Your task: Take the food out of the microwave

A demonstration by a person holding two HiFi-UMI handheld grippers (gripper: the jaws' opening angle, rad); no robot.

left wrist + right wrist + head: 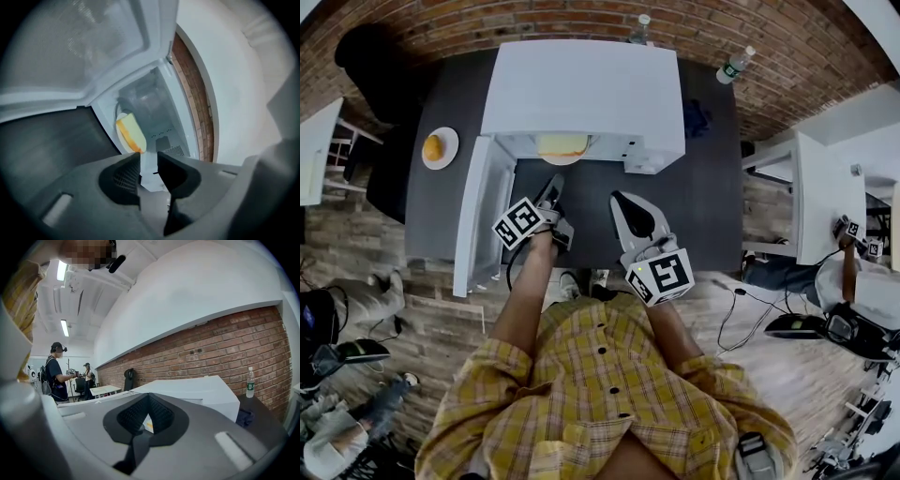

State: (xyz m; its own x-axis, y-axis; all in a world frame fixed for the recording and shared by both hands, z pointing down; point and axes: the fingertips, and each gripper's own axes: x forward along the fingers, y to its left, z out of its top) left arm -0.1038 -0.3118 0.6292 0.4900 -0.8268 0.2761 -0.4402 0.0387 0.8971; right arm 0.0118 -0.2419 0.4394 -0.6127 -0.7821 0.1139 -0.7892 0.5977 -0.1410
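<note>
The white microwave (pixel 586 89) stands on the dark table (pixel 712 202) with its door (pixel 480 211) swung open to the left. Inside it, a pale yellow piece of food (pixel 562 144) lies on a white plate. My left gripper (pixel 551 190) hovers just in front of the opening, rolled onto its side. Its jaws are open with nothing between them, and the food (pixel 131 133) shows beyond their tips (pixel 149 161). My right gripper (pixel 620 200) hangs to the right of it, in front of the microwave, shut and empty (pixel 148 398).
A second plate with an orange item (pixel 440 147) sits on the table to the left of the door. Two water bottles (pixel 642 28) (pixel 734 64) stand behind the microwave by the brick wall. A blue cloth (pixel 696 117) lies to its right. A white desk (pixel 820 197) stands further right.
</note>
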